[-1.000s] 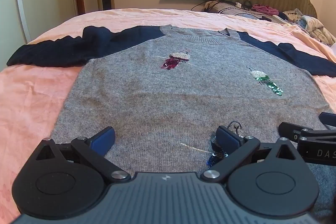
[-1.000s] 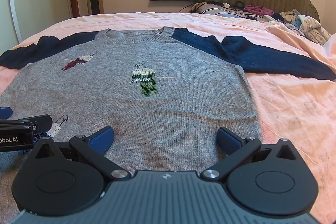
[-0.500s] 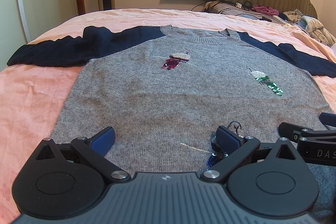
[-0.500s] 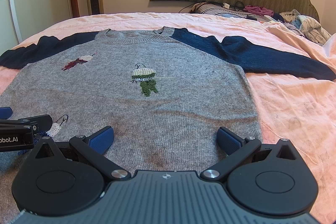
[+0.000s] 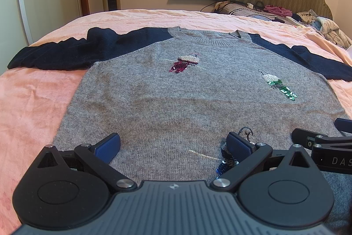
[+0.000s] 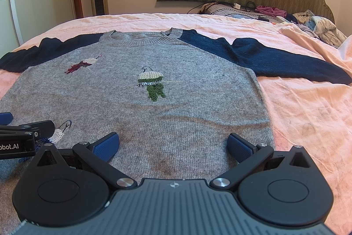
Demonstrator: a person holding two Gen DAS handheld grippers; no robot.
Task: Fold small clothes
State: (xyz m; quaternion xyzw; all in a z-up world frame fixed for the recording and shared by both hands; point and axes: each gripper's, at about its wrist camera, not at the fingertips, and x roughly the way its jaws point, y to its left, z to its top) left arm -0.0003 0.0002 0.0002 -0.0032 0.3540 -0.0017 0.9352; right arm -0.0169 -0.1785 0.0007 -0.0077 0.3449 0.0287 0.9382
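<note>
Pink bedsheet carries a grey sweater spread flat, navy sleeves reaching toward 9 and 3 o'clock. Its near hem is hidden behind both tools. Left gripper and right gripper gape wide above the fabric, holding nothing.

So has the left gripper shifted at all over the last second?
No. The left gripper sits over the same spot on the sweater, its right finger beside the blue sequin patch as before.

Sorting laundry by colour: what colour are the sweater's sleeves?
Dark navy blue; the sweater body is grey. The sleeves show best in the right wrist view.
</note>
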